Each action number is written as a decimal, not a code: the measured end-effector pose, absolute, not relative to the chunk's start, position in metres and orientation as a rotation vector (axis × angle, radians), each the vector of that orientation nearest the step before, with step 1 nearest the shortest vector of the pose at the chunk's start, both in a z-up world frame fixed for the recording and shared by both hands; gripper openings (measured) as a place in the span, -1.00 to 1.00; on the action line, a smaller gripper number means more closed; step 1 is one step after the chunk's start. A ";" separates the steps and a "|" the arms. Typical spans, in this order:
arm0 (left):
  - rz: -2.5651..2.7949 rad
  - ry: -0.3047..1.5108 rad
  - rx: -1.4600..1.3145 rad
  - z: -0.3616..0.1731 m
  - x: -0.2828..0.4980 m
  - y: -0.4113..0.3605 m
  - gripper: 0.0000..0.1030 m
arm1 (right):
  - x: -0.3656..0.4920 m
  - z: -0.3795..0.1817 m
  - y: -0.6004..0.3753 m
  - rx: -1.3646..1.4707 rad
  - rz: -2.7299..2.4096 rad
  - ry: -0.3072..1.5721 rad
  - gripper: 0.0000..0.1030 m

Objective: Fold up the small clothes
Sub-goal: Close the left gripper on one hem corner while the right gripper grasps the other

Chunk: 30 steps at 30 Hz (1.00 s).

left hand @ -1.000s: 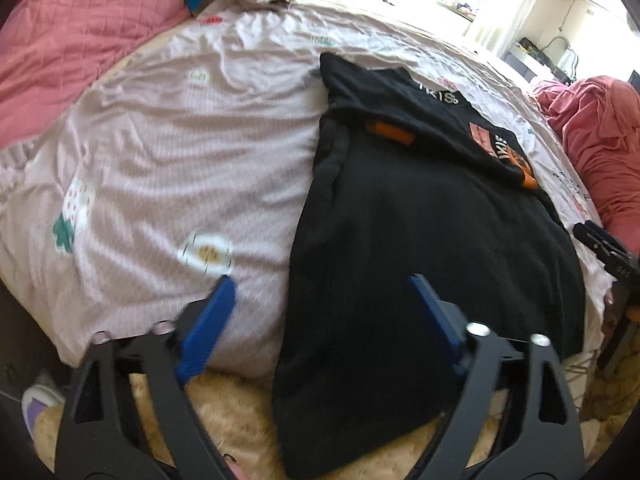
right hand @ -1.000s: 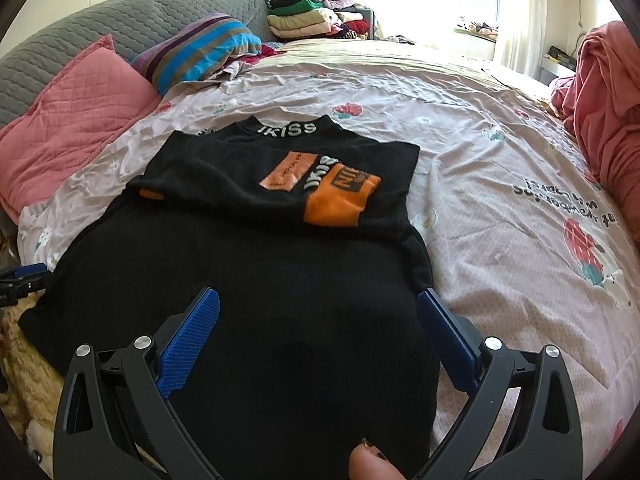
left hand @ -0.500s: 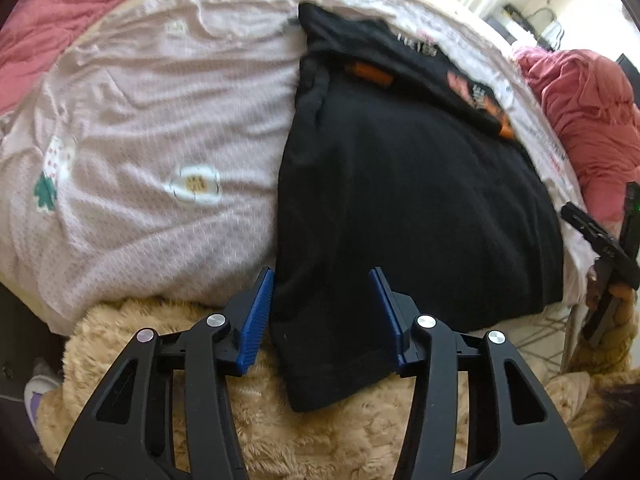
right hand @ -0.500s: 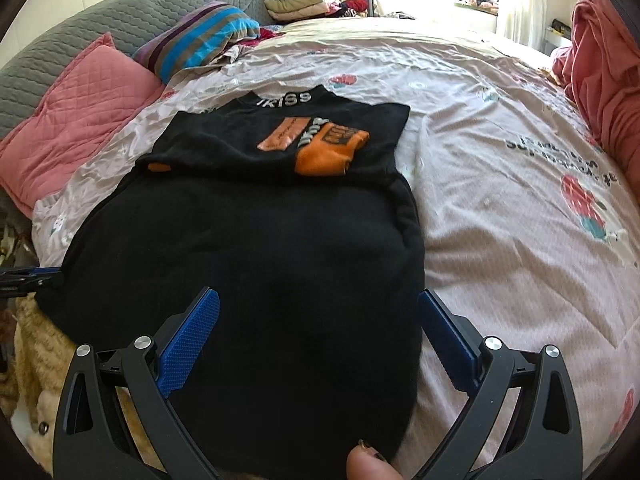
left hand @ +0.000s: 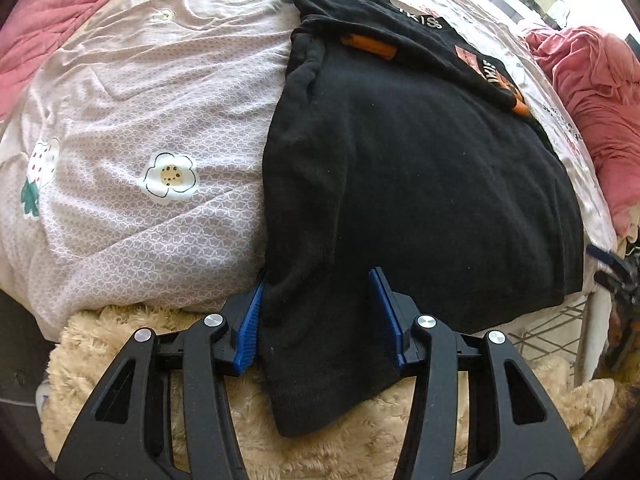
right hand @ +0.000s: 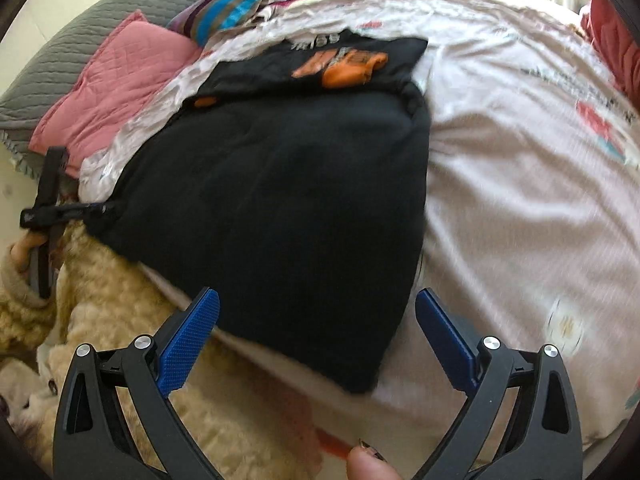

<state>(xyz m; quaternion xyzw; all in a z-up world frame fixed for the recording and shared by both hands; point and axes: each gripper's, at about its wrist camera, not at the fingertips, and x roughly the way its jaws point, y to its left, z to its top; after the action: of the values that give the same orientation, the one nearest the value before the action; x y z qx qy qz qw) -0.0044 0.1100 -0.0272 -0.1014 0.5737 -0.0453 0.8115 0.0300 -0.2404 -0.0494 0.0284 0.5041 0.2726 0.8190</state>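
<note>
Two claws (left hand: 316, 316) (right hand: 316, 336), both spread, straddle the black shirt's (left hand: 420, 184) hem on a floral-sheeted bed (left hand: 120, 128) above fuzzy cream fabric (left hand: 360, 440).

Sunlit bed (right hand: 520, 168), perhaps grey headboard (right hand: 64, 52).

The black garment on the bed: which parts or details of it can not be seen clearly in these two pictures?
- Black garment: its underside lies hidden against the bedsheet in both views.
- White collar lettering: smeared by motion blur in the right wrist view.
- Orange print: squeezed near the fisheye edge in the left wrist view, unreadable.
- Left gripper: whether its pads touch the hem corner is unclear.
</note>
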 end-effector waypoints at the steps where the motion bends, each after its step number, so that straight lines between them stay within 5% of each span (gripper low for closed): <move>1: -0.096 1.225 -0.217 -0.027 -0.005 0.111 -0.21 | 0.026 -0.052 -0.241 0.047 0.575 1.082 0.85; 9: -0.092 1.225 -0.226 -0.025 -0.005 0.109 -0.21 | 0.028 -0.083 -0.243 0.075 0.569 1.190 -0.28; 11: -0.092 1.226 -0.226 -0.025 -0.005 0.109 -0.21 | 0.028 -0.079 -0.244 0.058 0.566 1.169 -0.78; 16: -0.067 1.220 -0.236 -0.024 -0.005 0.110 -0.26 | 0.031 -0.049 -0.245 0.045 0.615 1.073 -0.85; 19: -0.062 1.222 -0.234 -0.023 -0.007 0.111 -0.51 | 0.035 -0.022 -0.249 0.080 0.658 0.976 -0.85; 21: -0.071 1.217 -0.259 -0.021 -0.009 0.114 -0.93 | 0.042 -0.009 -0.254 0.095 0.665 0.928 -0.85; 30: -0.113 1.088 -0.327 0.020 -0.015 0.115 -0.96 | 0.070 0.028 -0.270 0.190 0.663 0.768 -0.85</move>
<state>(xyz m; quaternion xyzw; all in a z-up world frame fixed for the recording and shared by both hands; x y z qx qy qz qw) -0.0148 0.1145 0.0199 -0.1550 0.5150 -0.0533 0.8414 0.0699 -0.2696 0.0277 0.0907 0.3674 0.3171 0.8696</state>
